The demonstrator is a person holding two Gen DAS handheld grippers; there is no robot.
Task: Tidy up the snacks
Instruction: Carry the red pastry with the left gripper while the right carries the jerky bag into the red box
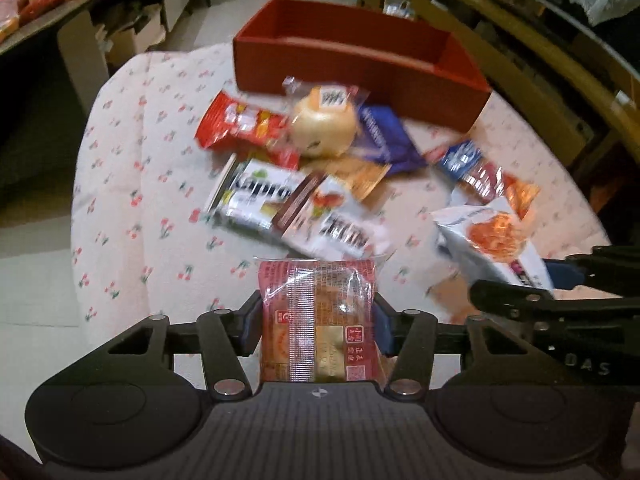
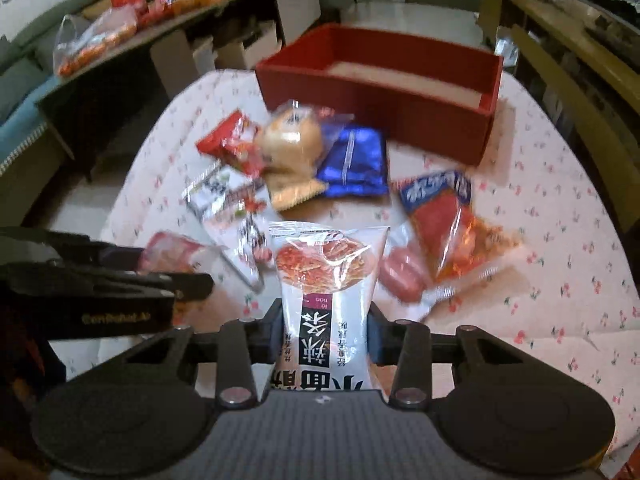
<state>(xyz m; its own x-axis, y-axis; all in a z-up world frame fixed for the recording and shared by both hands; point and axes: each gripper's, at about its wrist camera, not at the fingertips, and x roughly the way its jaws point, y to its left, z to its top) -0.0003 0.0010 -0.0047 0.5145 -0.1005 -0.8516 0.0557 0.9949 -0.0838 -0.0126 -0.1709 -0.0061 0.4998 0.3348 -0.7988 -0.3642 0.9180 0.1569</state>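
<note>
I've got the left gripper [image 1: 318, 322] pinching a small pink and clear plastic cake packet [image 1: 318, 316], its two fingers pressed against either side of the wrapper. The right gripper [image 2: 326, 330] is clamped on a white plastic noodle-snack bag with a red picture [image 2: 328, 280], which stands upright between the fingers. From the left wrist view, that white bag [image 1: 492, 240] sits off to the right of my left tongs. Ahead of both tongs lies a loose heap of packets on the cherry-print cloth [image 1: 132, 168]: a round yellowish bun in clear wrap [image 1: 323, 122], a red crisp packet [image 1: 240, 124] and a dark blue foil pouch [image 2: 354, 164]. Beyond the heap is the open red rectangular box [image 2: 380, 92], well apart from both grippers.
</note>
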